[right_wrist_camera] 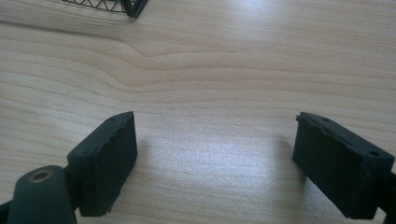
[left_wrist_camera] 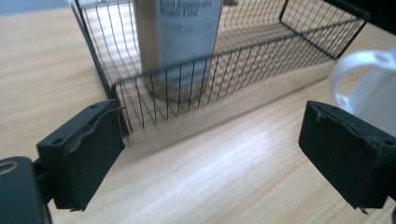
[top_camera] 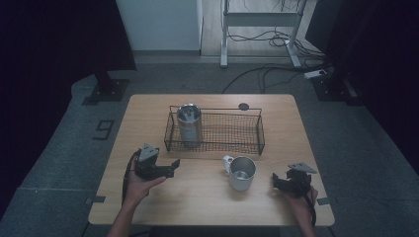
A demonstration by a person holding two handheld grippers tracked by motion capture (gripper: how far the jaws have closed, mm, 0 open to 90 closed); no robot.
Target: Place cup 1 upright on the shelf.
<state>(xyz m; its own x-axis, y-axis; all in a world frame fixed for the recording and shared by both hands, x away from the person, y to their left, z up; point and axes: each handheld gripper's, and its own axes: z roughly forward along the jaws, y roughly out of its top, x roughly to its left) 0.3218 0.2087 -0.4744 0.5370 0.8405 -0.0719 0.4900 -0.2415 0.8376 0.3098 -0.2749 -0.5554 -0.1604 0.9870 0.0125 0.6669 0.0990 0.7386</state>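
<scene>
This looks like a lab or test room, not a home: a small wooden table (top_camera: 148,106) stands alone on grey carpet (top_camera: 54,148), dark curtains (top_camera: 44,44) hang at both sides, a metal-framed stand (top_camera: 259,22) sits at the back, and loose cables (top_camera: 257,74) trail across the floor to a power strip (top_camera: 316,74)

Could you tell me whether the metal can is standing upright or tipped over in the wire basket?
Upright: the can stands on its base at the left end of the wire basket, its top facing up.
</scene>
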